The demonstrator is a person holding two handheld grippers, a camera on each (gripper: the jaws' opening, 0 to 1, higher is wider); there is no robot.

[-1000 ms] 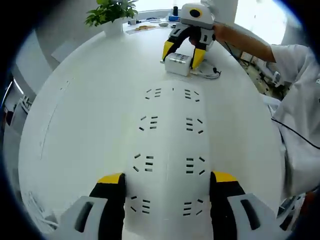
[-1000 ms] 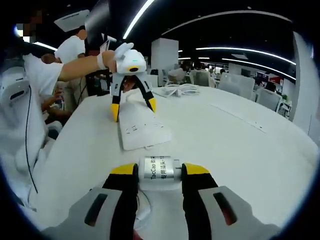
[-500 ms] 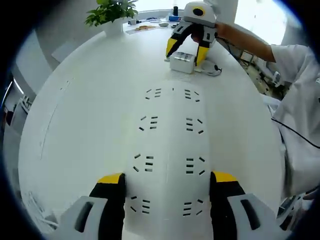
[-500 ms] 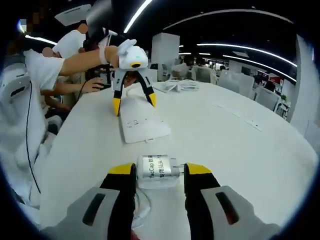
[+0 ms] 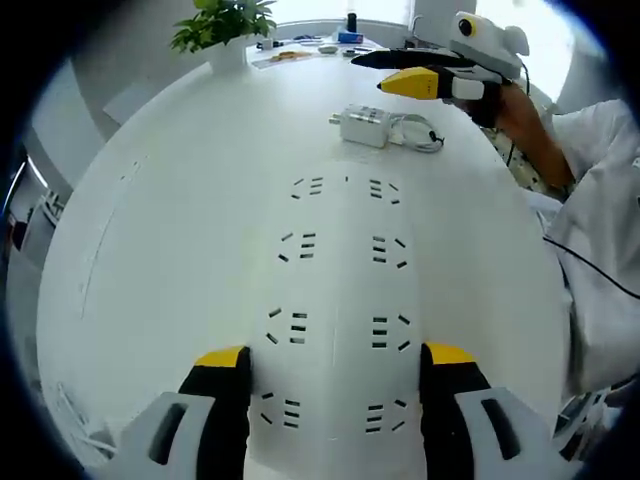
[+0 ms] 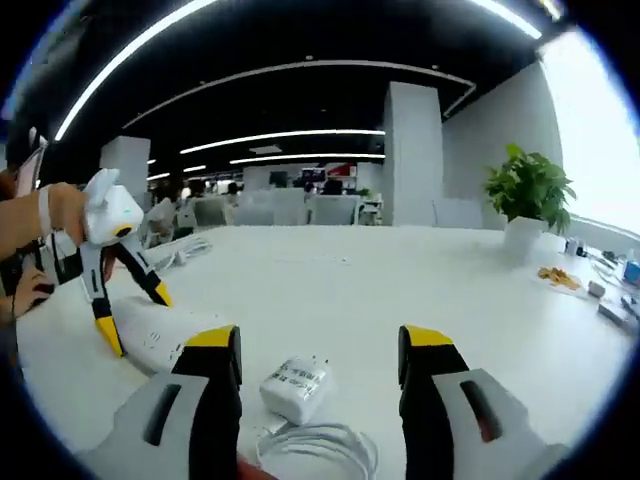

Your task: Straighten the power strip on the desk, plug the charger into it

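Note:
The white power strip lies flat on the white desk and runs away from me between my left gripper's yellow-tipped jaws, which stand wide apart along its two sides. The right gripper view has that gripper at the left, astride the strip's end. The white charger rests beyond the strip's far end beside its coiled cable. My right gripper hovers above and behind it, turned side-on. In its own view the right gripper is open above the charger and the cable.
A potted plant stands at the desk's far edge, with small items beside it. A person's hand and white sleeve are on the right. The plant is also at the right of the right gripper view.
My right gripper has let go of the charger, opened, and lifted away while turning. The charger now lies free on the desk. The left gripper and strip have stayed put.

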